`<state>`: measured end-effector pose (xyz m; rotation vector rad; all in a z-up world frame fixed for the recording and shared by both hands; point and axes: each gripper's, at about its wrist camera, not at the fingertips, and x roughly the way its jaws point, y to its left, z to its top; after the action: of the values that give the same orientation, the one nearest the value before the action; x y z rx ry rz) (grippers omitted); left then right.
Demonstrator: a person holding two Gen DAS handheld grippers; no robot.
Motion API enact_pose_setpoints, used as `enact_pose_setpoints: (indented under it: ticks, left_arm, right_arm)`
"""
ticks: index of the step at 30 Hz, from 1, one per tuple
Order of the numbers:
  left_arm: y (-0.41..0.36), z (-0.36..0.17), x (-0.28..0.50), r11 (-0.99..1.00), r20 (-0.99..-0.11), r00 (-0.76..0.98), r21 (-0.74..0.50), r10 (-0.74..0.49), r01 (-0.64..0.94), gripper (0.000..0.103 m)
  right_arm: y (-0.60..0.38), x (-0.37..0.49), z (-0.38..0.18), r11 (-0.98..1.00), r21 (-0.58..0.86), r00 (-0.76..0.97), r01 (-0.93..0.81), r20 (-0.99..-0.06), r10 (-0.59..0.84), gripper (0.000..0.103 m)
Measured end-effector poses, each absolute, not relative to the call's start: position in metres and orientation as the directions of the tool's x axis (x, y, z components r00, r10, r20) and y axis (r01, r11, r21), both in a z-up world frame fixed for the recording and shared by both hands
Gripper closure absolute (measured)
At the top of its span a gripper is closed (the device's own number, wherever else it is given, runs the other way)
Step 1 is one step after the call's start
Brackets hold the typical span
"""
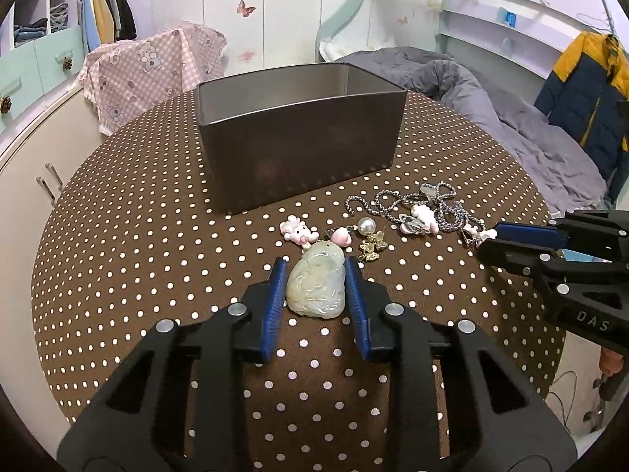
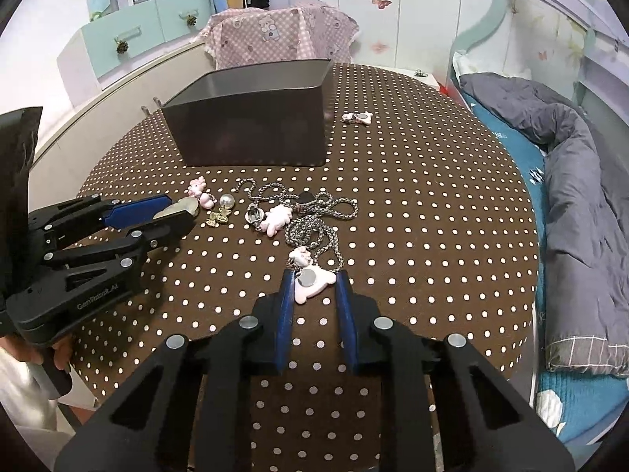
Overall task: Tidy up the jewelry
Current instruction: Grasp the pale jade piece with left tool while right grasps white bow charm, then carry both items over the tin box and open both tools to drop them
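- Two grippers worked over the polka-dot table [image 1: 118, 236], both near its front edge.
- Left gripper [image 1: 316, 267] had narrowed its blue pads onto a pale jade pendant [image 1: 316, 289] lying on the cloth; both pads pressed its sides.
- Right gripper [image 2: 314, 281] was pinched on a pink charm [image 2: 312, 285] with a round metal disc, beside the tangled silver chain [image 2: 314, 232].
- Behind the scattered jewelry stood a dark metal box [image 1: 298, 137], upright and open-topped.
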<state>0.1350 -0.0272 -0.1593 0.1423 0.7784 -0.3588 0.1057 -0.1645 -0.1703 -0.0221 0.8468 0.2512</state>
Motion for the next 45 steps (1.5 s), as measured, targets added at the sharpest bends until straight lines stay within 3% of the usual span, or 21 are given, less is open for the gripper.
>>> enact_pose_setpoints:
  ticks: [22,45]
  left_arm:
    - [-0.008,-0.153,0.136,0.938,-0.692,0.662,-0.063,-0.287,0.341,0.073]
    - [0.003,-0.12,0.16,0.943,-0.615,0.725,-0.106,-0.311,0.315,0.073]
  right_arm:
    - [-0.176,0.106,-0.158,0.977,0.091,0.671,-0.195,-0.714,0.2,0.083]
    - [-0.162,0.139,-0.127,0.964,0.062,0.735,-0.259,-0.634,0.238,0.083]
